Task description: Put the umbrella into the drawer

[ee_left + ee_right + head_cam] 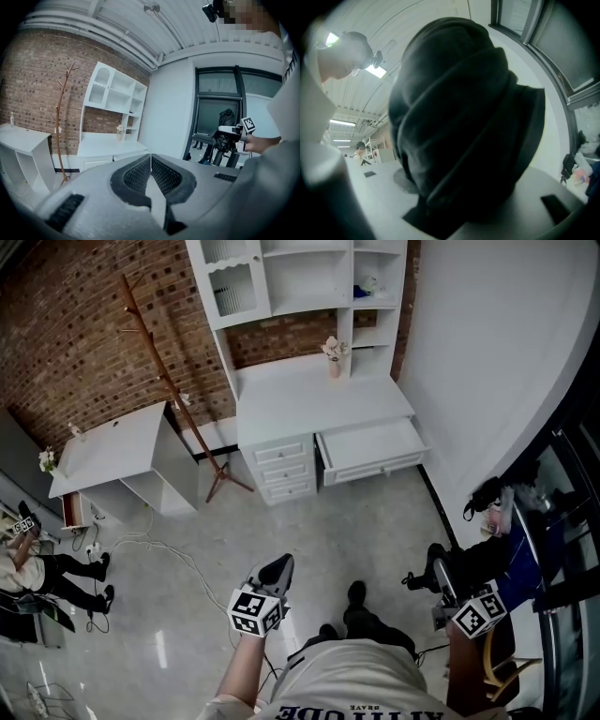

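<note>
A black folded umbrella [448, 570] is held at the lower right of the head view, over the floor, with my right gripper [457, 601] shut on it. In the right gripper view the umbrella [459, 117] fills the frame and hides the fingertips of the right gripper [454, 201]. My left gripper [281, 564] hangs at centre bottom with its jaws pressed together and nothing between them [150, 161]. The white desk [319, 399] stands against the brick wall, well ahead of both grippers. Its wide drawer [370, 448] is pulled open. The left gripper view also shows the umbrella [227, 140] far right.
A wooden coat rack [173, 390] and a low white cabinet [112, 451] stand left of the desk. White cables [159, 554] trail over the floor. A person [37, 568] sits at far left. A blue seat with bags [525, 549] stands by the window at right.
</note>
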The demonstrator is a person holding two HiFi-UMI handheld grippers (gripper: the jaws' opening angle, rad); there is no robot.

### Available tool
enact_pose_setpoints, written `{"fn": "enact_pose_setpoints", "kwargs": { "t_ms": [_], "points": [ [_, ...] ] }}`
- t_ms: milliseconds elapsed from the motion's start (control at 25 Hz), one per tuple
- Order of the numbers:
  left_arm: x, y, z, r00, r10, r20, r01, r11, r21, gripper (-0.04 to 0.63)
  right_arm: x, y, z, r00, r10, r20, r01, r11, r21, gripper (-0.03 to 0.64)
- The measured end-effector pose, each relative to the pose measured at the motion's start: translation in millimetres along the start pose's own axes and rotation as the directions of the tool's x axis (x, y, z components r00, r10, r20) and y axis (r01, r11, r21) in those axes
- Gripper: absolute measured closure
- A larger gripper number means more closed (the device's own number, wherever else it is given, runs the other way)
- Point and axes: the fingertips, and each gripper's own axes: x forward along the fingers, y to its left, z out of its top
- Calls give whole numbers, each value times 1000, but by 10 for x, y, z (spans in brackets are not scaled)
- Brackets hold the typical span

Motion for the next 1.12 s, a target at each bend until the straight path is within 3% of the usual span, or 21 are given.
{"fn": "enact_pose_setpoints", "kwargs": {
  "t_ms": [560,1120],
  "points": [
    [579,258,142,999,37,-11,-37,999,-7,569,647,-411,62,1000,28,-11,-28,1000,-13,350],
    [1368,646,533,992,128,-15,-128,992,3,569,1807,-974,251,990,130,-57,-133,990,-52,351]
  ]
}}
